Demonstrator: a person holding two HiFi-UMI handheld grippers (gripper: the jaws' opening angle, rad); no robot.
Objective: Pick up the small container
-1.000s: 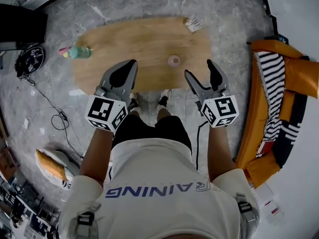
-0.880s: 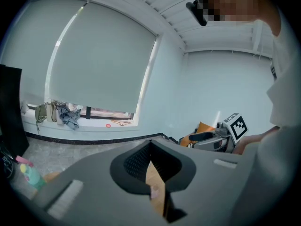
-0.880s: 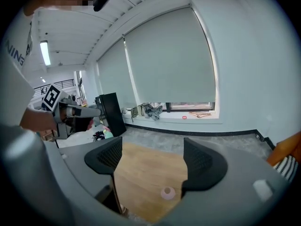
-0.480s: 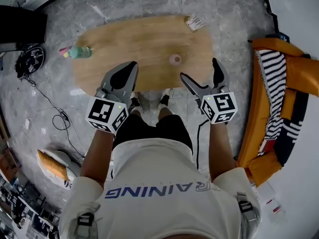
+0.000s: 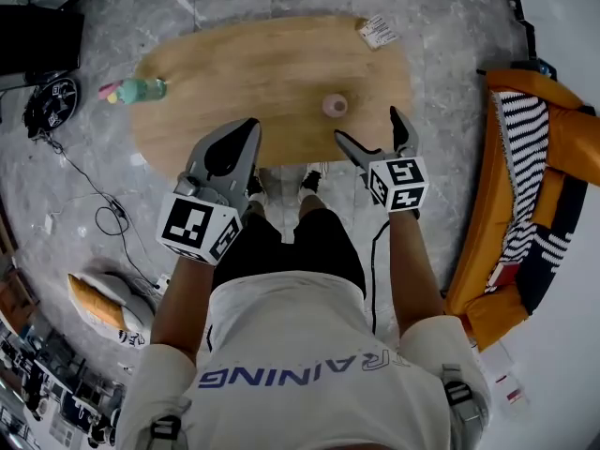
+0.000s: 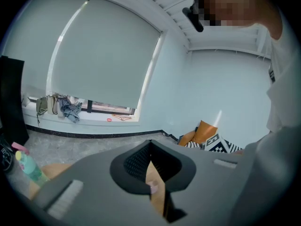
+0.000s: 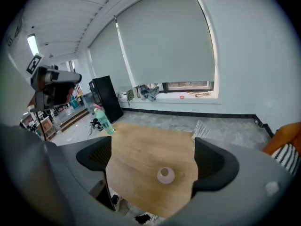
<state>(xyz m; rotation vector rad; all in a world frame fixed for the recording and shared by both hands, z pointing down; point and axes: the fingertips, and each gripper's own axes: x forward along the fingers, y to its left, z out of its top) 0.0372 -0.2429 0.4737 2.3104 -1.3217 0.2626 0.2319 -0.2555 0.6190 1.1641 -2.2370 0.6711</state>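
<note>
Lower and closer to the table edge than a second ago, the right gripper (image 5: 367, 129) now hangs over the near right rim of the wooden table (image 5: 262, 73), and its marker cube looks smaller in the head view. Its jaws have just been opening and now stand spread wide, with nothing pressed between the pads. In the right gripper view (image 7: 153, 158) the two dark pads frame the tabletop, and the small pink container (image 7: 165, 175) sits in the gap beyond them, clear of both.

That container (image 5: 335, 106) stands upright with its mouth up on the right part of the table, near the edge closest to the person and just ahead of the right gripper's inner jaw tip, not touched by it.

The left gripper (image 5: 246, 134) is held over the same near edge, further left and well apart from the container. Its jaws are pressed together with nothing in them, meeting at the tips in the left gripper view (image 6: 150, 145).

A green bottle (image 5: 141, 90) lies at the table's far left end, and a printed paper packet (image 5: 378, 32) rests at the far right corner. The person's shoes (image 5: 281, 184) show below the table edge on the grey tiled floor (image 5: 450, 26). An orange sofa (image 5: 562, 148) with a striped cover stands to the right, and a black cabinet (image 5: 37, 40) stands at the upper left.
</note>
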